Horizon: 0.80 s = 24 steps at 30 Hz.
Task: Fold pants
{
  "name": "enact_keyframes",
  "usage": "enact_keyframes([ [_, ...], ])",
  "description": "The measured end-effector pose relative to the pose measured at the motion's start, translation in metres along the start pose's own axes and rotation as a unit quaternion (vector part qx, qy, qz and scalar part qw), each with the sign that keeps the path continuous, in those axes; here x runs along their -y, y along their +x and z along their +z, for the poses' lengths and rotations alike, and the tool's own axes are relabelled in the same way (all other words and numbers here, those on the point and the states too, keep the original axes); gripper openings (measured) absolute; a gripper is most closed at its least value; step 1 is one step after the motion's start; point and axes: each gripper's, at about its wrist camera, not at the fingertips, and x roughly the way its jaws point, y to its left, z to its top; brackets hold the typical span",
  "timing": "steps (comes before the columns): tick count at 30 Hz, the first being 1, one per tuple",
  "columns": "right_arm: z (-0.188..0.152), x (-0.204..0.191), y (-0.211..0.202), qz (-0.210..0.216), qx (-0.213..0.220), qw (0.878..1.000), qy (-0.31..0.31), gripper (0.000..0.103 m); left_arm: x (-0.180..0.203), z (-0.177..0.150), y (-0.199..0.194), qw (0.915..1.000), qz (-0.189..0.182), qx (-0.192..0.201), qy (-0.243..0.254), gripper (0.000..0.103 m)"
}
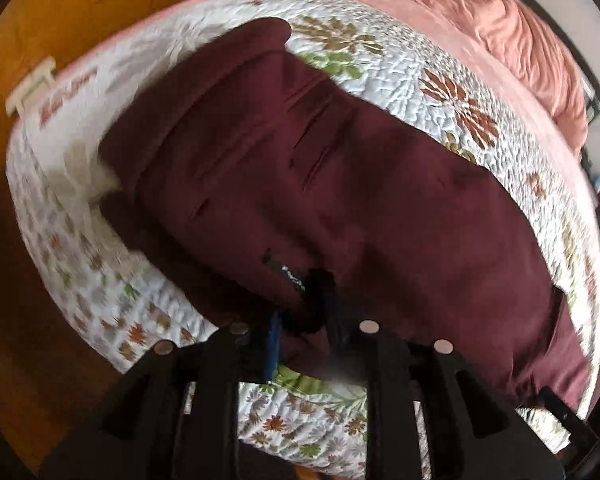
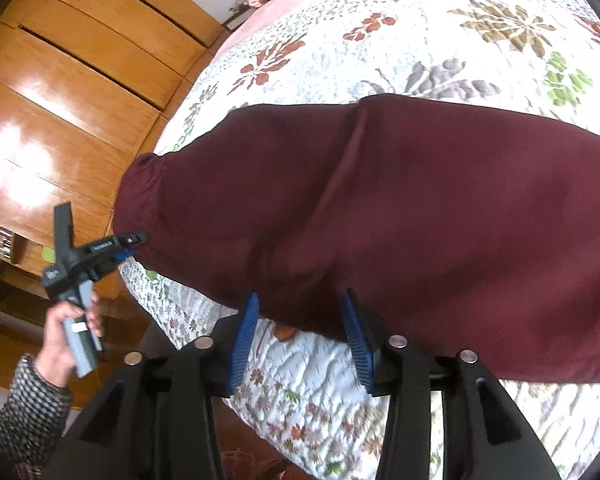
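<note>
The maroon soft-cloth pants [image 2: 400, 216] lie folded lengthwise across the white floral quilted bed [image 2: 380, 40]. The left tongs [image 1: 300, 316] seemingly pinch their hem; the right tongs [image 2: 300, 332] gape apart at their near edge.

Small labels on the pants [image 1: 300, 184] and left gripper [image 2: 134, 242] are unreadable.
</note>
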Motion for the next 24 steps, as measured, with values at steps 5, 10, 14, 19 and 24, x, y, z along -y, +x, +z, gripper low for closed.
enact_keyframes([
  [5, -0.005, 0.016, -0.032, -0.027, 0.023, 0.999, 0.030, 0.054, 0.010, -0.005, -0.039, 0.9997, 0.015, 0.020, 0.008, 0.066],
  [10, -0.011, 0.053, -0.070, -0.044, 0.052, 0.991, 0.116, 0.054, 0.057, -0.029, -0.084, 0.9938, -0.020, 0.076, 0.079, 0.081],
  [14, -0.018, 0.071, -0.079, -0.042, 0.054, 0.986, 0.155, 0.054, 0.111, -0.046, -0.064, 0.9859, -0.068, 0.049, 0.145, 0.082],
  [19, -0.041, 0.097, -0.091, -0.022, 0.064, 0.972, 0.225, 0.054, 0.168, -0.066, -0.006, 0.9708, -0.077, 0.000, 0.227, 0.082],
  [24, -0.060, 0.131, -0.100, -0.034, 0.074, 0.959, 0.272, 0.058, 0.171, -0.085, 0.032, 0.9686, -0.031, -0.050, 0.242, 0.082],
])
